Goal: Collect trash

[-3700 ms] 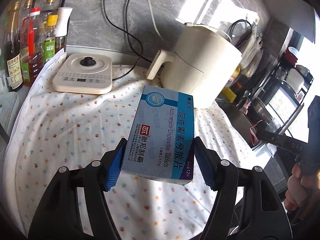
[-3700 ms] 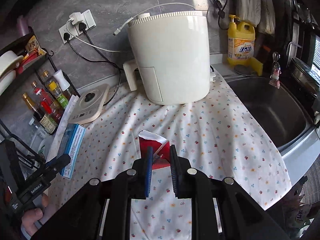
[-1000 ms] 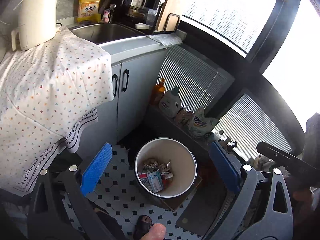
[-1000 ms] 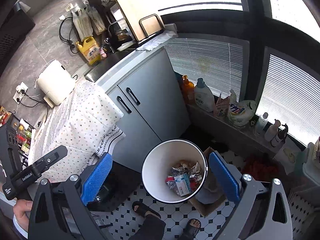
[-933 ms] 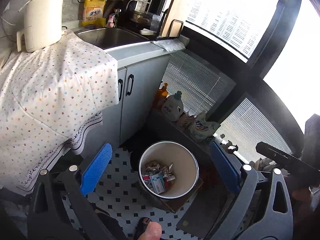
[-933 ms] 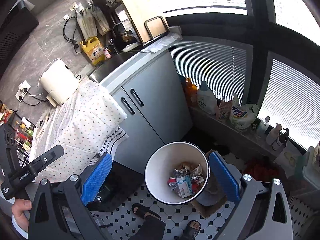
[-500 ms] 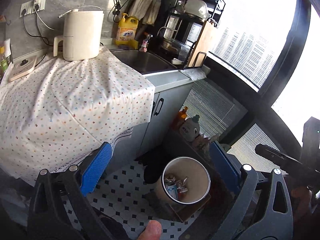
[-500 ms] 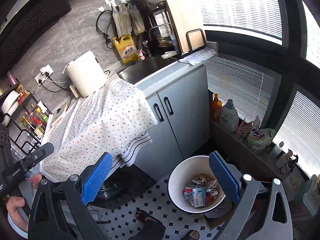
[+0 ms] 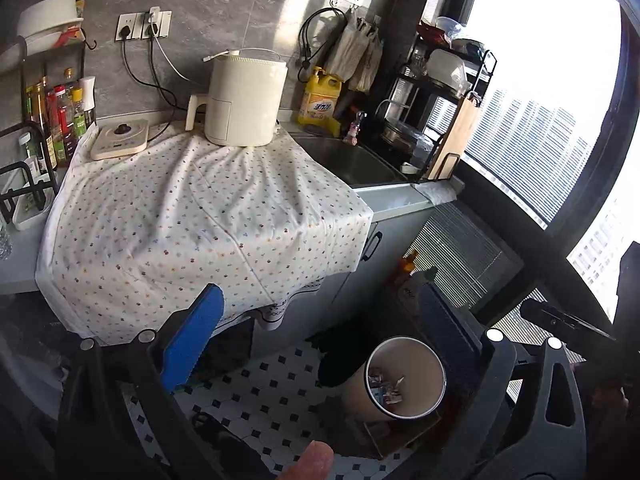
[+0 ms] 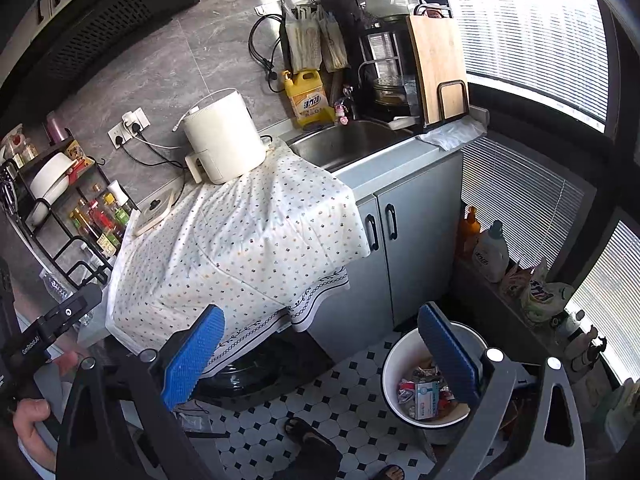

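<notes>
Hand-held grippers (image 9: 320, 336) (image 10: 324, 348) both released; blue box (image 10: 425, 400) in bin (image 10: 390, 364) only in right view.

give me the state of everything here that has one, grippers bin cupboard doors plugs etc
left gripper: open, holding nothing
right gripper: open, holding nothing
trash bin: upright on the floor, no lid, trash at the bottom
blue medicine box: lying in the bin
cupboard doors: shut
wall sockets: plugs in
floral cloth: spread over the counter, hanging off the front edge
cutting board: upright in its rack
</notes>
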The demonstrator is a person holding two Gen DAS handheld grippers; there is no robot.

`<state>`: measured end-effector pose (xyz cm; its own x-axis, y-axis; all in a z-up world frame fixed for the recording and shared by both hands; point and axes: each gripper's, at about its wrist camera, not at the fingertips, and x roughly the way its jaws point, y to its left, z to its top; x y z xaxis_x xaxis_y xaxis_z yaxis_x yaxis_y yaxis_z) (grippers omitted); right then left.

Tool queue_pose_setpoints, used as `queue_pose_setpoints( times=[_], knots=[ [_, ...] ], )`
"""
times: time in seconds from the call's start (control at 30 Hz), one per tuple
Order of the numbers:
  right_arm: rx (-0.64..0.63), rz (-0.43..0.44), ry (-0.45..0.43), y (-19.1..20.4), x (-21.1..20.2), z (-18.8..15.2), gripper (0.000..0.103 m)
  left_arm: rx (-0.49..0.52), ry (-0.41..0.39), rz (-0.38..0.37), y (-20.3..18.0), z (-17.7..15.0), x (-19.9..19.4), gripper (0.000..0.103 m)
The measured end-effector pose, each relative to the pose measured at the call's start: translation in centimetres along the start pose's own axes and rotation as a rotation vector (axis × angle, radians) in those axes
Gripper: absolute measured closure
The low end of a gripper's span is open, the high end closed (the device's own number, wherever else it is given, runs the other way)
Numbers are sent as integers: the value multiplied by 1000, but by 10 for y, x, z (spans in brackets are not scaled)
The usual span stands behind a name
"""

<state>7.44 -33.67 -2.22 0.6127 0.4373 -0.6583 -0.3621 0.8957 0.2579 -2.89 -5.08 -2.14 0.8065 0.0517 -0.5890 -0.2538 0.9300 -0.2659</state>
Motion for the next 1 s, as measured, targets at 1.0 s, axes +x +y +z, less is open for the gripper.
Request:
queue_pose_setpoints(
  times=[1.0],
  knots=[
    [-106, 76, -78, 46, -26, 17, 8, 2, -92, 75, 6, 4, -56, 6]
  ],
)
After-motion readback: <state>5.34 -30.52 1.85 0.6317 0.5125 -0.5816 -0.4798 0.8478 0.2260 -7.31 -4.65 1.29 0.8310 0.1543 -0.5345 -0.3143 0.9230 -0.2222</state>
